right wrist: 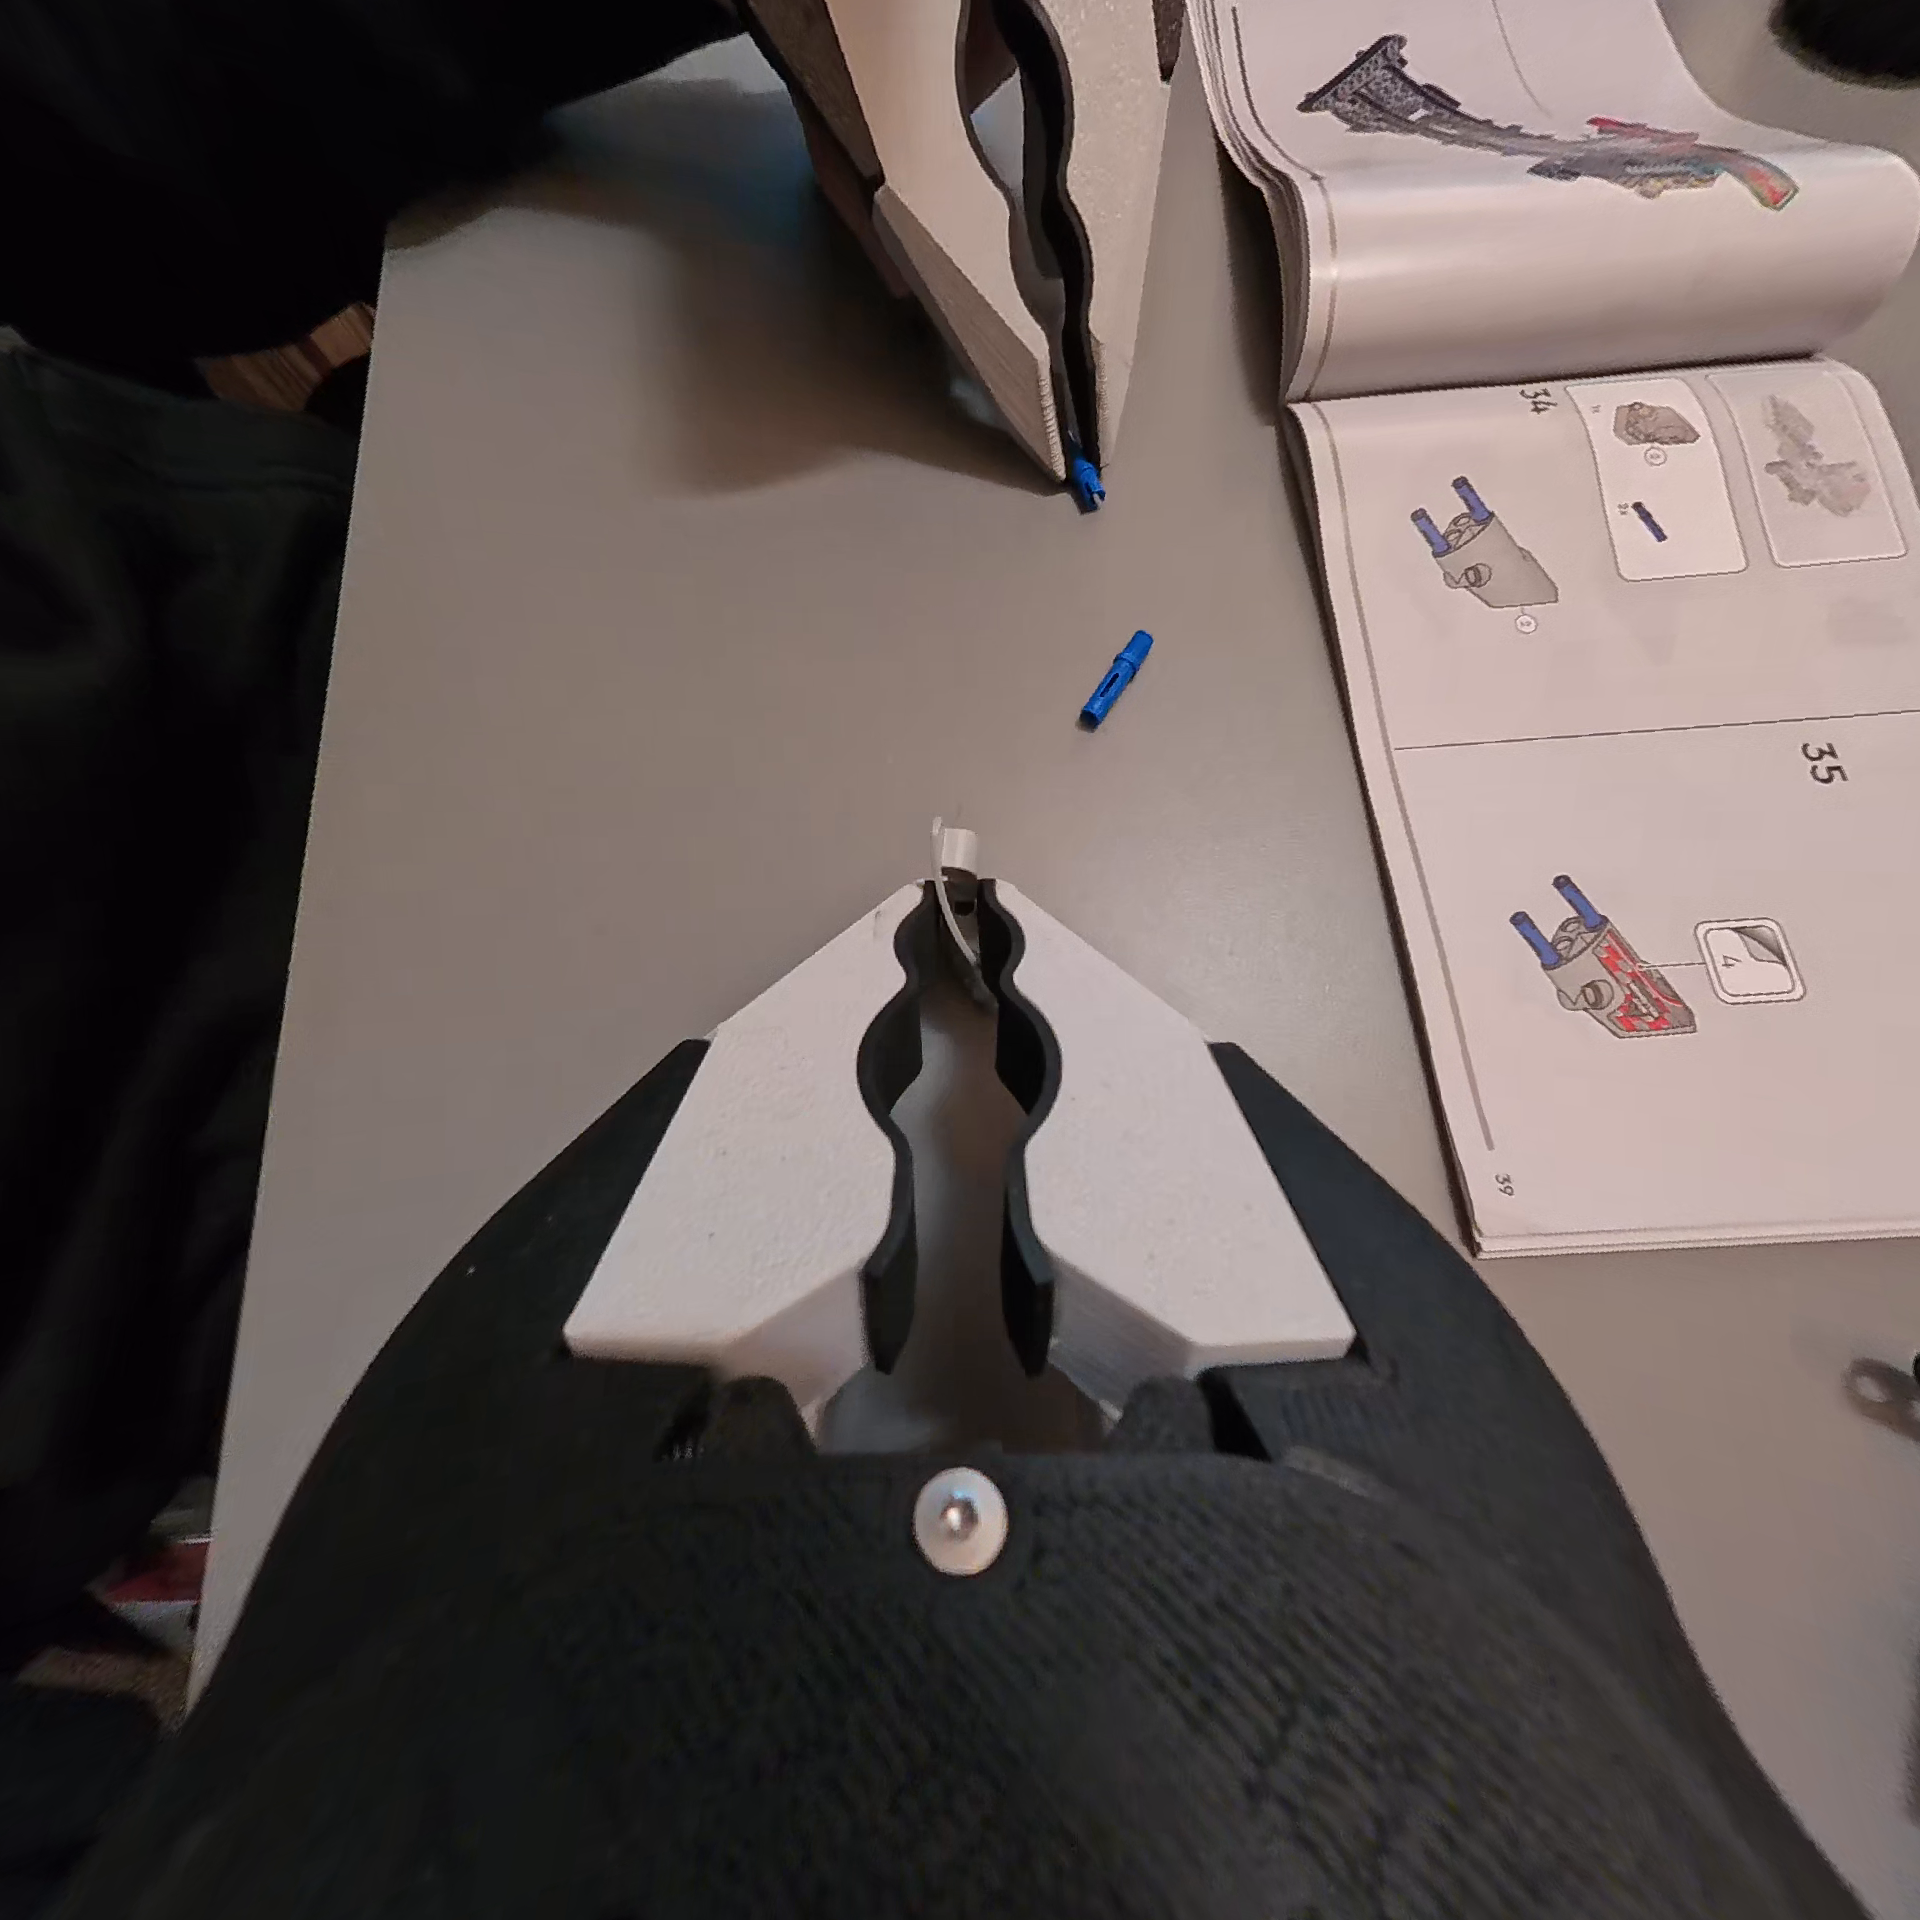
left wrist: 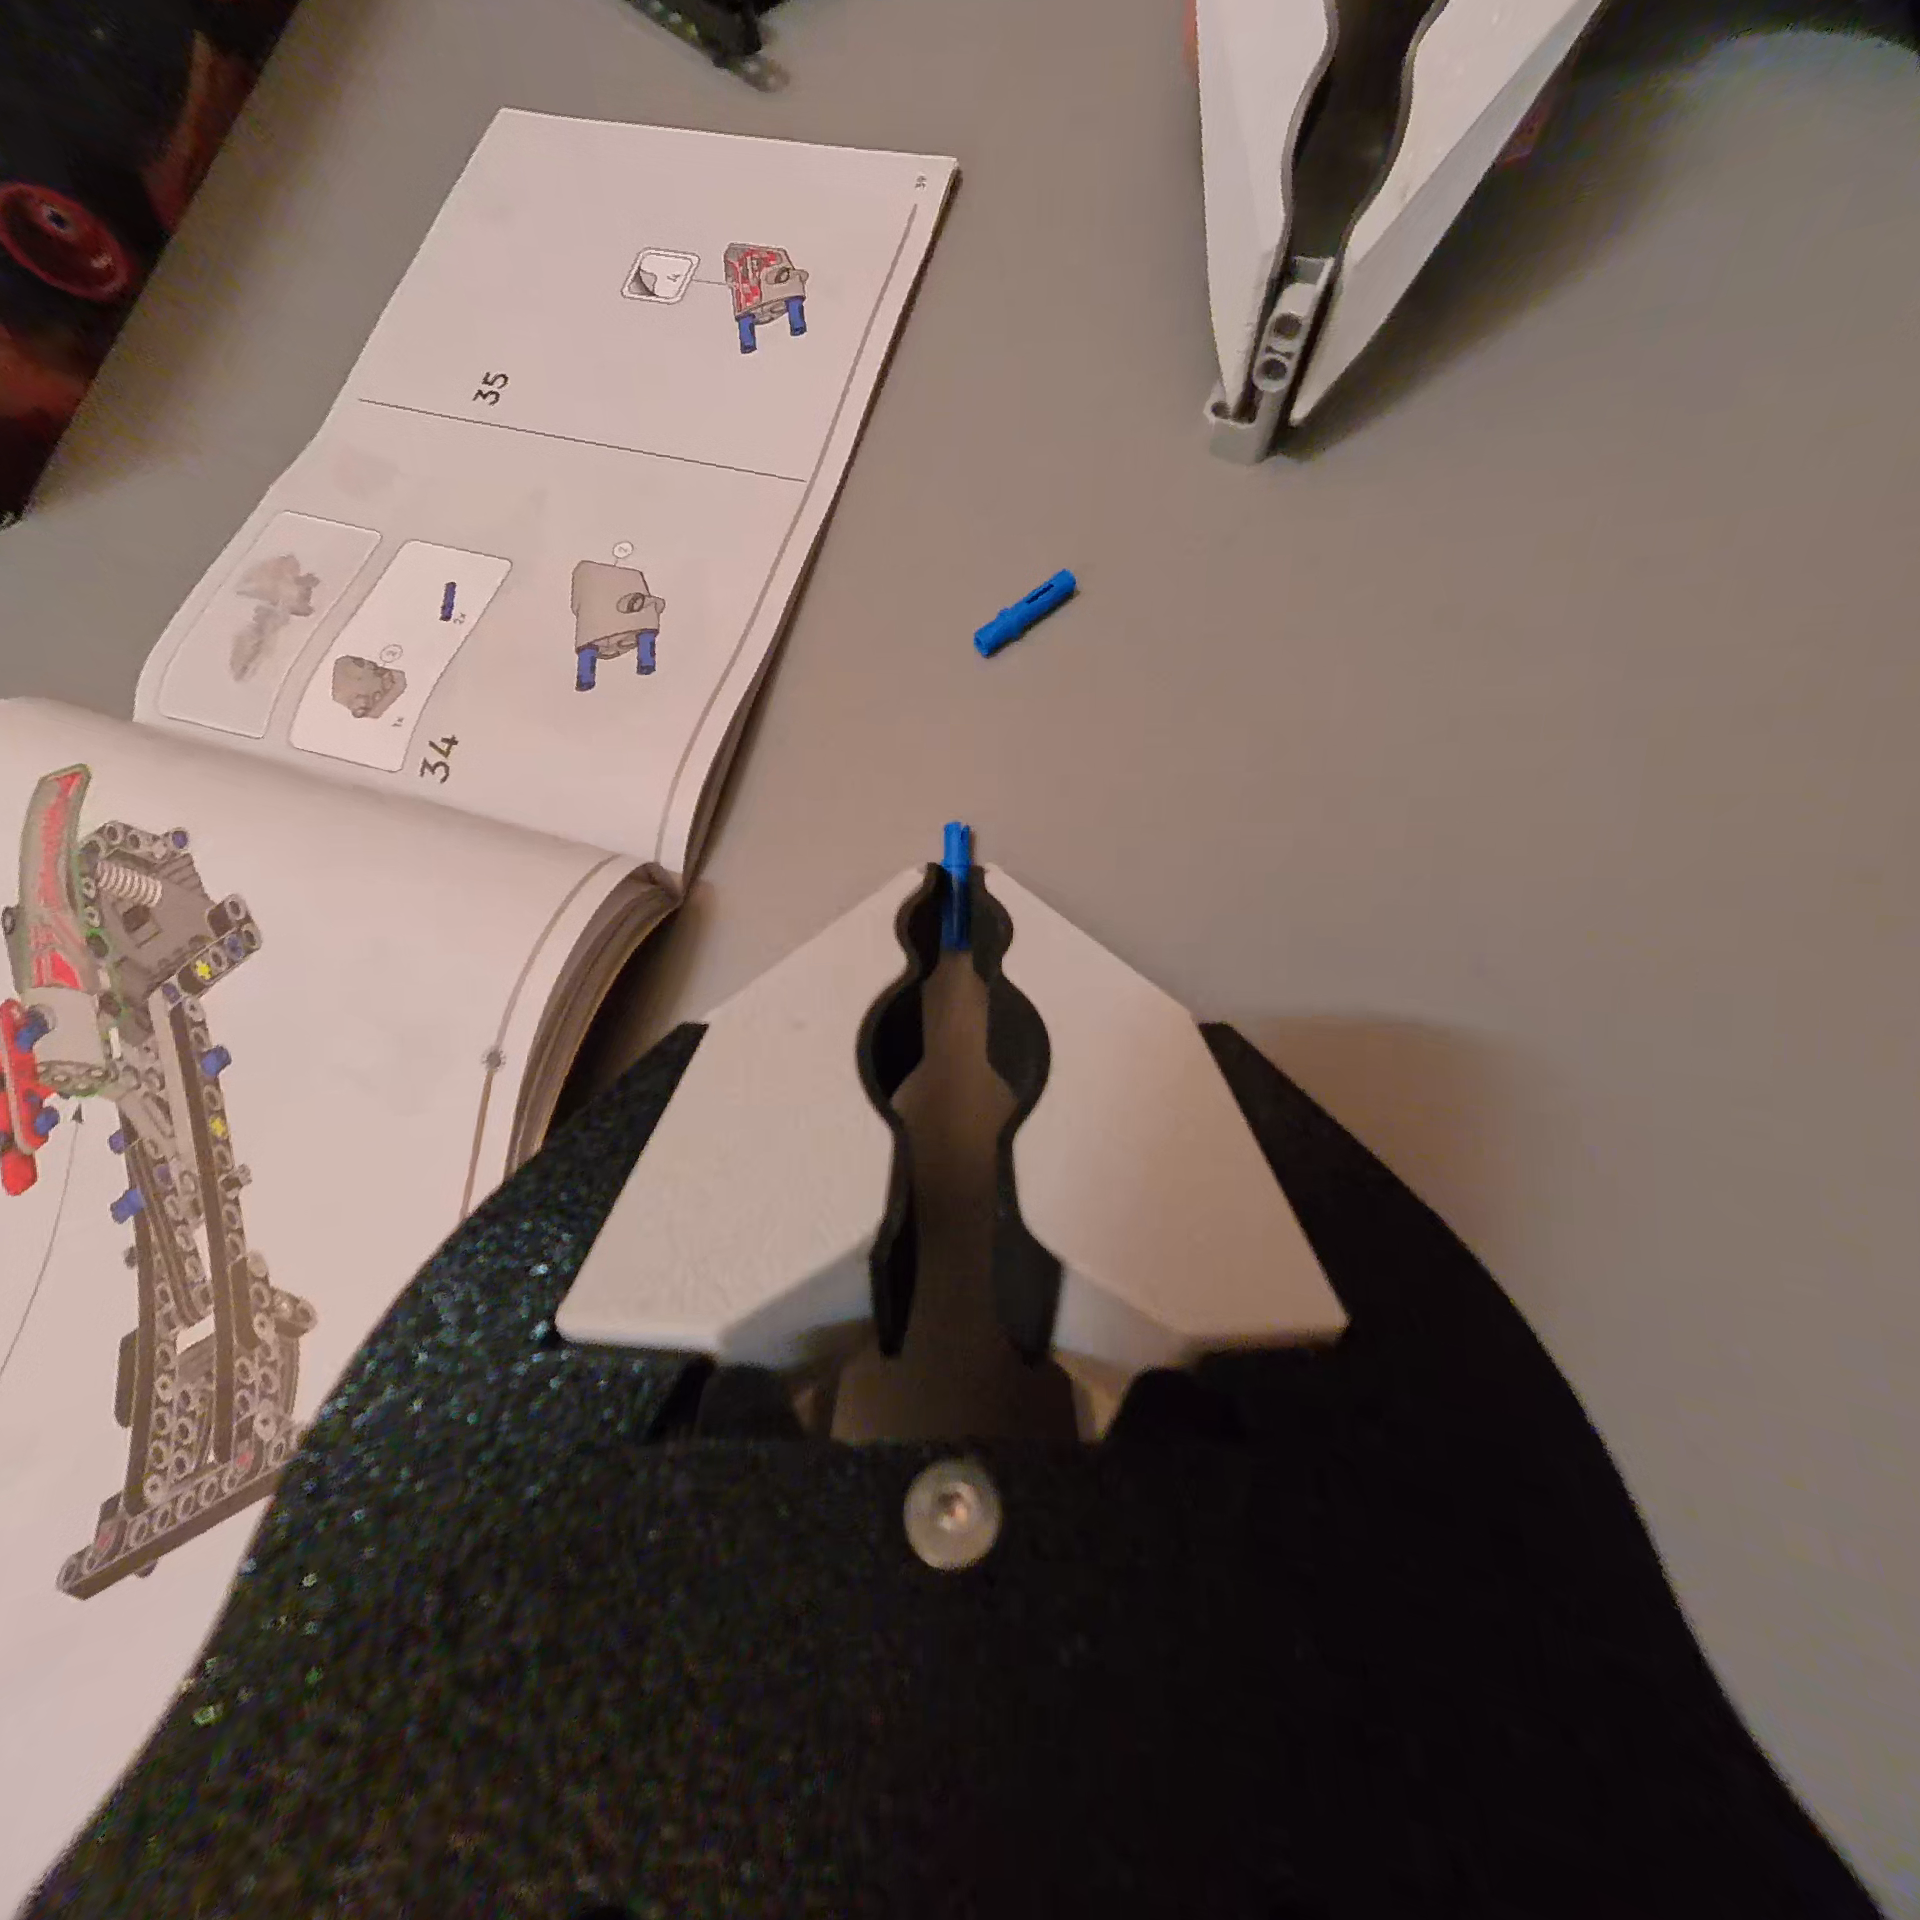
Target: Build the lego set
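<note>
My left gripper (left wrist: 956, 868) is shut on a blue pin (left wrist: 955, 883) that sticks out past its tips; it also shows in the right wrist view (right wrist: 1081, 473) with the pin (right wrist: 1087, 486) near the table. My right gripper (right wrist: 961, 883) is shut on a light grey lego piece (right wrist: 954, 847); in the left wrist view it (left wrist: 1262, 416) holds that grey piece with holes (left wrist: 1283, 348) tip-down on the table. A second blue pin (left wrist: 1024, 613) lies loose on the grey table between the two grippers, also seen in the right wrist view (right wrist: 1116, 678).
The open instruction booklet (left wrist: 582, 436) lies left of my left gripper, and at the right in the right wrist view (right wrist: 1621, 790). Dark lego parts (left wrist: 717, 36) sit at the far edge. A small grey part (right wrist: 1886, 1397) lies at right. The table edge (right wrist: 343, 665) runs along the left.
</note>
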Available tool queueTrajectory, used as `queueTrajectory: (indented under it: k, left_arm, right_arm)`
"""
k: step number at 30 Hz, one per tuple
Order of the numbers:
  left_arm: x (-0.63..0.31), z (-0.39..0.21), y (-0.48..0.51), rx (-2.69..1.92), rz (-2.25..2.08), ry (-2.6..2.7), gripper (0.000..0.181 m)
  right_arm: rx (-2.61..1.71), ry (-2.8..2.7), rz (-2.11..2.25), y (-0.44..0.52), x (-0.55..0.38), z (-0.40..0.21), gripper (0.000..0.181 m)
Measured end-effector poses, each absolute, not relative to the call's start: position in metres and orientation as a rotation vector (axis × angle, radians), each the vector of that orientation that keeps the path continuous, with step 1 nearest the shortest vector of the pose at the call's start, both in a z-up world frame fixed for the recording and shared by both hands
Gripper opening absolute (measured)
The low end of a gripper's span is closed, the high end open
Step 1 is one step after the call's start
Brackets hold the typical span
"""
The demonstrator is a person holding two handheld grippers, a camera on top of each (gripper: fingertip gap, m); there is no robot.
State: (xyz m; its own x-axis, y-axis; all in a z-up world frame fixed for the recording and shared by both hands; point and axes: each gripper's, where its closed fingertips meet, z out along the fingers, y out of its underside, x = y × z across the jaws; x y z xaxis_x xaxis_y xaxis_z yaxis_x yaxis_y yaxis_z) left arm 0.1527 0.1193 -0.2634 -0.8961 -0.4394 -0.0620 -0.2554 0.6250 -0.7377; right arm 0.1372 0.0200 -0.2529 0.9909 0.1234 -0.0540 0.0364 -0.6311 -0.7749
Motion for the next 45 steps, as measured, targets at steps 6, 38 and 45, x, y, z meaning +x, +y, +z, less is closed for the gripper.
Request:
queueTrajectory:
  k: [6, 38, 45]
  left_arm:
    - [0.153, -0.263, 0.119, -0.590, -1.139, 2.617, 0.002]
    - [0.193, -0.116, 0.069, -0.579, -1.906, 2.023, 0.002]
    - [0.191, -0.121, 0.069, -0.575, -1.838, 2.057, 0.001]
  right_arm:
    - [-2.238, -0.099, 0.158, 0.023, 0.136, -0.253, 0.005]
    - [-0.795, 0.297, 0.643, 0.042, 0.196, -0.084, 0.005]
    - [-0.896, 0.312, 0.633, 0.053, 0.196, -0.094, 0.005]
